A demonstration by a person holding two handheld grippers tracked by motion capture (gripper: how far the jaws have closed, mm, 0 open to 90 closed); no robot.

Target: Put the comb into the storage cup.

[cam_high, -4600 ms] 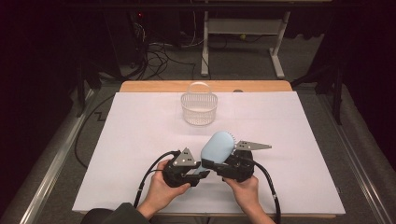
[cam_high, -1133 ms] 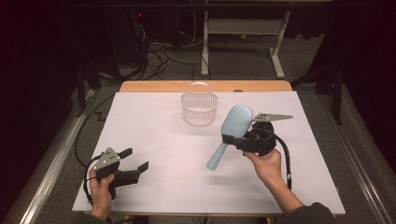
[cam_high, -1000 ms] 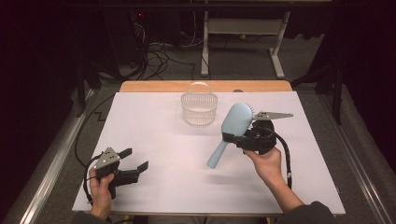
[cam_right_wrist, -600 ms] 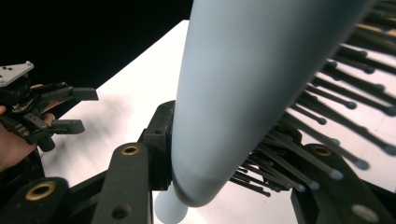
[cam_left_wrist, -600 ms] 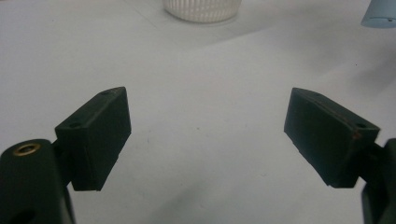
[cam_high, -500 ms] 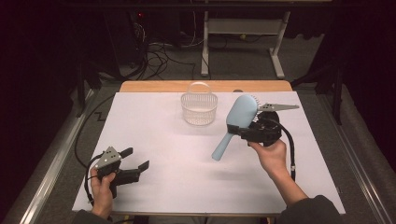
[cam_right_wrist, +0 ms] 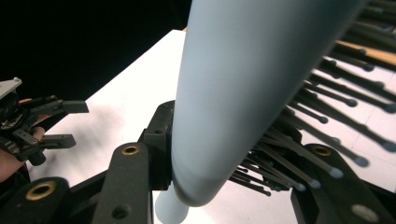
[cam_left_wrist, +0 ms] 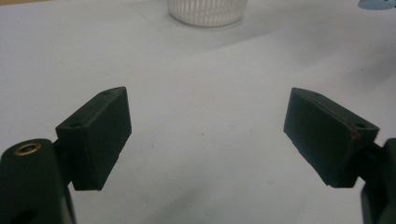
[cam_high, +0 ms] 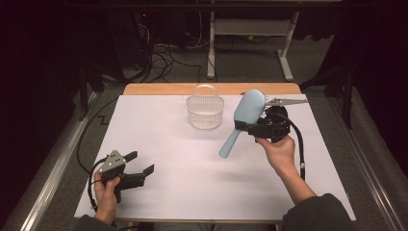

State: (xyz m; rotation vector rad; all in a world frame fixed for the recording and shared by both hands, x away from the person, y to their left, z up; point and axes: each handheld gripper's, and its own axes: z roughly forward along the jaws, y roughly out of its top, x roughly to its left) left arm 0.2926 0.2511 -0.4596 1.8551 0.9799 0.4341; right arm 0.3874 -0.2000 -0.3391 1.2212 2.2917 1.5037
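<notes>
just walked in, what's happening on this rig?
A person holds a tool in each hand at a white table. The right tool is shut on a light blue hairbrush, gripped near the base of its head and held above the table, handle slanting down, just right of a small white basket. The left tool sits at the near left, jaws open and empty.

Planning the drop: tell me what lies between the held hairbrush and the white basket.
Nothing. In the high view, bare white table separates the basket from the light blue hairbrush, which the right gripper holds just to the basket's right.
</notes>
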